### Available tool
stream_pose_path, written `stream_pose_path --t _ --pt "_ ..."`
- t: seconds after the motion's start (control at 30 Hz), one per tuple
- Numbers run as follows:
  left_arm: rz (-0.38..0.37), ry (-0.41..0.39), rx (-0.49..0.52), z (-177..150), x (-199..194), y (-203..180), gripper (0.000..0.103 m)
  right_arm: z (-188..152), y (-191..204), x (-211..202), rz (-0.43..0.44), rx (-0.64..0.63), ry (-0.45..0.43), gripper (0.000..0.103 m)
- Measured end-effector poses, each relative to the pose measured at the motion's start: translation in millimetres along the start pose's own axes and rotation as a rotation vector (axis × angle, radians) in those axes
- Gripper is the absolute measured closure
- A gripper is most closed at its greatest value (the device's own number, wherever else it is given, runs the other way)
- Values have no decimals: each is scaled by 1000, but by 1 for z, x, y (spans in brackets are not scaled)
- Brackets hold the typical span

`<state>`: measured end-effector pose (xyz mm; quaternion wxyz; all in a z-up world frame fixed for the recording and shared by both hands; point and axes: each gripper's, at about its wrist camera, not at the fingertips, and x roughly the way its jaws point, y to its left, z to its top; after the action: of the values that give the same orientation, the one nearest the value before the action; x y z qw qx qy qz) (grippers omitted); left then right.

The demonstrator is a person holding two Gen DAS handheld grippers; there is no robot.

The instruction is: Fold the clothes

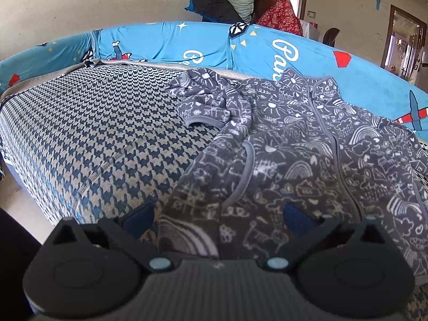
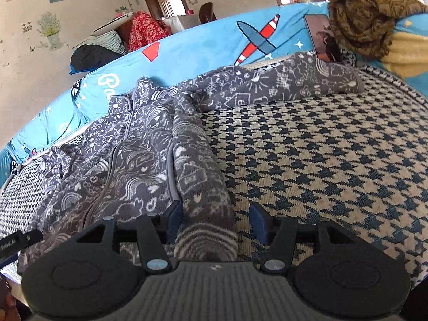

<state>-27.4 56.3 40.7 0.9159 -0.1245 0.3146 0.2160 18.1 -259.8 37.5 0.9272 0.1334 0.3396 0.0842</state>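
**Both tongs wide over the jacket hem**

You had the grey doodle-print jacket (image 1: 307,144) lying zipped, front up, on the houndstooth-covered bed (image 1: 101,139), collar toward the blue cartoon-print bumper (image 1: 165,42). Your left tongs (image 1: 218,218) stood wide at its lower hem, gripping nothing. Your right tongs (image 2: 215,222) were wide too, straddling the hem's other edge. One sleeve (image 2: 281,85) lay stretched out flat; the other was bunched near the collar.
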Motion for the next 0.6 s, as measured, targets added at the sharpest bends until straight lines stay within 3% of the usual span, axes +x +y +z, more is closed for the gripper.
stream_pose_path --t 0.07,0.13,0.2,0.3,0.47,0.6 --pt "4 11 -9 -1 2 1 0 -2 2 4 1 4 -14 49" --pt "7 22 -17 -2 4 3 0 -4 7 5 7 -31 -18 61" --pt "11 33 -26 -3 6 4 0 -7 12 7 16 -63 -18 80" --pt "16 50 -39 -4 8 6 0 -10 23 6 -9 -132 -38 89" --pt "27 75 -58 -6 13 9 0 -15 36 -8 -111 -244 -133 97" --pt "44 80 -61 -4 13 10 0 -16 32 0 -169 -254 -91 100"
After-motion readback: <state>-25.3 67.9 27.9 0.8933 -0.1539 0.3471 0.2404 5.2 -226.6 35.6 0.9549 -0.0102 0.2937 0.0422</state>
